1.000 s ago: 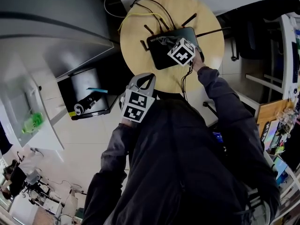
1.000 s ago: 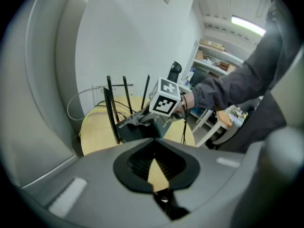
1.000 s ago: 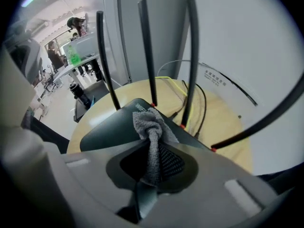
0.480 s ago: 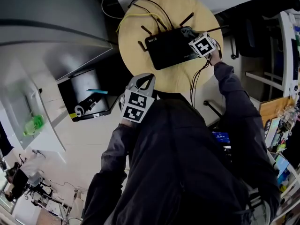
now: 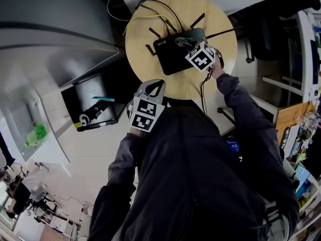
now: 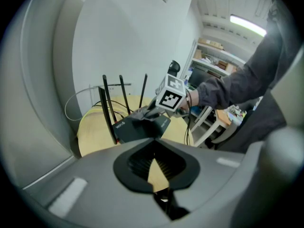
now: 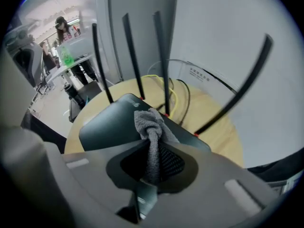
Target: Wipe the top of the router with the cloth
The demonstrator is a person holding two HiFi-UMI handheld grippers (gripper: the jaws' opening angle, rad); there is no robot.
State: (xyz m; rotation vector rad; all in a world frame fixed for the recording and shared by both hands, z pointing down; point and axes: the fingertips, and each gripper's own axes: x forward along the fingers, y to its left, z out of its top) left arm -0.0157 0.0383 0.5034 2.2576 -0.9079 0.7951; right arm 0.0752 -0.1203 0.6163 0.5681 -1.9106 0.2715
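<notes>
A black router (image 5: 173,51) with several upright antennas lies on a round wooden table (image 5: 145,31). My right gripper (image 5: 190,46) is over the router's right half, shut on a grey cloth (image 5: 182,42) whose bunched end rests on the router's top. In the right gripper view the cloth (image 7: 151,127) hangs from the right gripper (image 7: 151,163) onto the router (image 7: 111,120). My left gripper (image 5: 150,92) is held near the body at the table's near edge, shut and holding nothing. The left gripper view shows the router (image 6: 137,129) and the cloth (image 6: 142,113) ahead of the left gripper (image 6: 154,163).
Yellow and black cables (image 5: 150,11) trail off the table's far side. A dark open cabinet (image 5: 95,107) stands on the floor to the left. A black chair (image 5: 266,29) and cluttered shelves (image 5: 301,134) are on the right. People stand far off (image 7: 61,27).
The right gripper swept the cloth from the router's middle to its right edge, then back left onto the top. The left gripper has stayed in place.
</notes>
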